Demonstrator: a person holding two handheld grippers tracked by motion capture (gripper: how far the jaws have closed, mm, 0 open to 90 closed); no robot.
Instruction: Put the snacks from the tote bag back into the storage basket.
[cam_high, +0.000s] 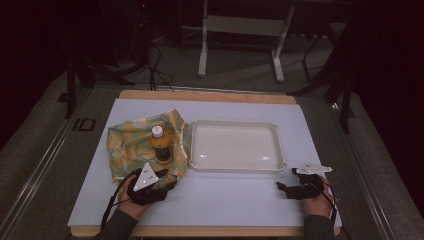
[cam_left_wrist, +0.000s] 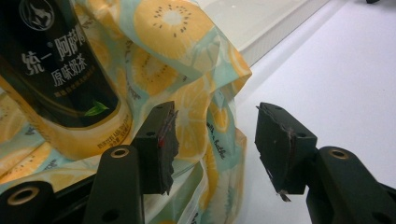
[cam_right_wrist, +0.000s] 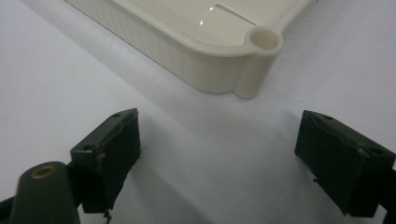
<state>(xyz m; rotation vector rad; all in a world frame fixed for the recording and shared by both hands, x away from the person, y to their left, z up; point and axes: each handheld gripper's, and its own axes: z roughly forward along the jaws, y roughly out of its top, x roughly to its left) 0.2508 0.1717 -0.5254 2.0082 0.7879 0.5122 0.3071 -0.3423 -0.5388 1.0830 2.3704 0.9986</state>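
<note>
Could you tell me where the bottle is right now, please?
In the high view the bottle stands upright on the lemon-print cloth, left of the white tray and just beyond the left gripper.

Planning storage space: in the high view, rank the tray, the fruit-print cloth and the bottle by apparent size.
1. Tray, though the crumpled fruit-print cloth looks close to it, so that order is unsure.
2. Fruit-print cloth.
3. Bottle, clearly smallest.

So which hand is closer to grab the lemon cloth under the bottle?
The left. The left gripper sits at the cloth's near edge by the bottle, jaws open with the fabric just ahead. The right gripper rests open by the tray's far corner.
</note>
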